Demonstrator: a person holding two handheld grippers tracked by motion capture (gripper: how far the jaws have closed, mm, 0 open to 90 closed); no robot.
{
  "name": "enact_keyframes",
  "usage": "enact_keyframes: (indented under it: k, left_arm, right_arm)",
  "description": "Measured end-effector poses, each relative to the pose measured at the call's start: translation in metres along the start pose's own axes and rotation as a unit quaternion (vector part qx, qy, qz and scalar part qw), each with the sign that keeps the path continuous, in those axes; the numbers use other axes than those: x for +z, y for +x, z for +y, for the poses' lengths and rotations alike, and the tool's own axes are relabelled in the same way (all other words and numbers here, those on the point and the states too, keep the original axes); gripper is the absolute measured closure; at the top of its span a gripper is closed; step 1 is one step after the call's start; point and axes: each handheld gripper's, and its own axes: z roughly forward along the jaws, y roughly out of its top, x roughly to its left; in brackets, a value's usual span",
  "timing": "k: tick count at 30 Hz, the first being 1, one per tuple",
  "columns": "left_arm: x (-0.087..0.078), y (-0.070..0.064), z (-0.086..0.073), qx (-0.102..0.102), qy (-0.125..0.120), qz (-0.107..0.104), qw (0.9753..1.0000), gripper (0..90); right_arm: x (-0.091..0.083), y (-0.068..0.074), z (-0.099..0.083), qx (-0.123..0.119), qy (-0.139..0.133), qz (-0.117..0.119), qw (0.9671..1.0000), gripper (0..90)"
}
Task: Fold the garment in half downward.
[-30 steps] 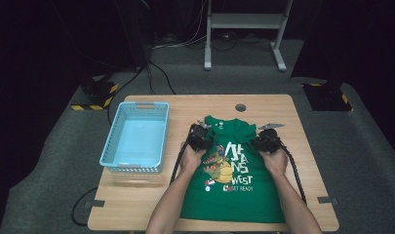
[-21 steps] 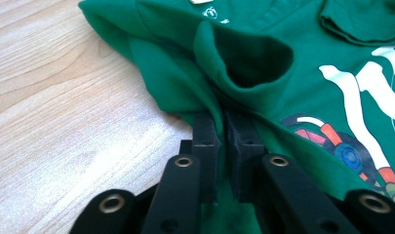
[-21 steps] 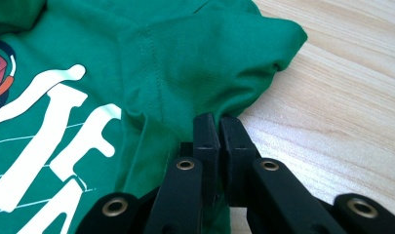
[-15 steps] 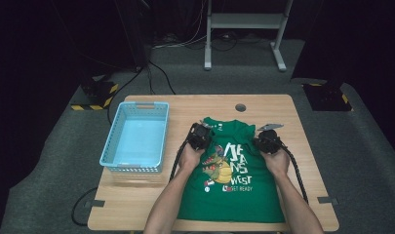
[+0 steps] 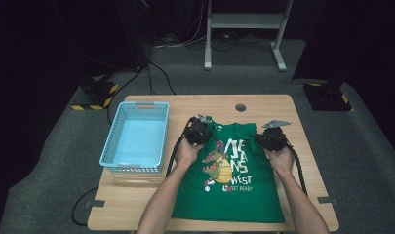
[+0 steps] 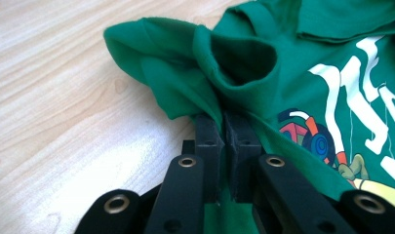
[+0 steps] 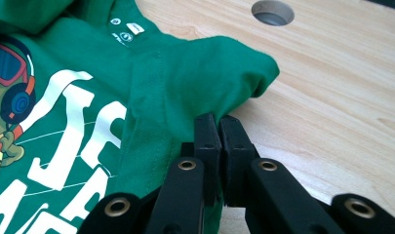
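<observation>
We are pinching the green shirt (image 5: 231, 170), lying printed side up on the table (image 5: 136, 204), with the left gripper (image 6: 222, 127) and right gripper (image 7: 218, 127) clamped on its sleeves just ahead, no fold made yet.

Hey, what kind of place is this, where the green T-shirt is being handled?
Likely a lab or recording studio: a lone wooden table on grey carpet, black drapes around, cables by a metal stand, hazard-taped floor blocks.
</observation>
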Motion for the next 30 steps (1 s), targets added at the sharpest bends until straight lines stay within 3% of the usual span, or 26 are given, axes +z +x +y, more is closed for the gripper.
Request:
enact_keyframes:
  k: [8,13,17,22,24,30]
  left_arm:
    - [-0.011,0.002,0.010,0.000,-0.013,0.000,0.9999,85.0]
    - [-0.023,0.009,0.016,-0.022,-0.032,-0.013,0.9992,85.0]
    - [-0.030,0.013,0.022,-0.022,-0.036,-0.010,0.9991,85.0]
    - [-0.036,0.022,0.036,-0.025,-0.039,-0.001,0.9989,85.0]
    - [-0.038,0.027,0.044,-0.033,-0.046,-0.006,0.9984,85.0]
    - [-0.047,0.034,0.063,-0.034,-0.065,0.002,0.9973,84.9]
  right_arm:
    - [-0.012,-0.001,0.014,-0.003,-0.011,-0.002,0.9999,88.0]
    - [-0.020,0.000,0.027,-0.008,-0.021,-0.003,0.9997,88.1]
    - [-0.023,0.000,0.035,-0.004,-0.029,-0.003,0.9996,88.1]
    - [-0.025,-0.001,0.050,-0.004,-0.037,-0.005,0.9993,88.1]
    - [-0.026,-0.004,0.057,0.001,-0.040,-0.009,0.9992,88.1]
    - [-0.036,-0.010,0.080,0.006,-0.061,-0.018,0.9979,88.1]
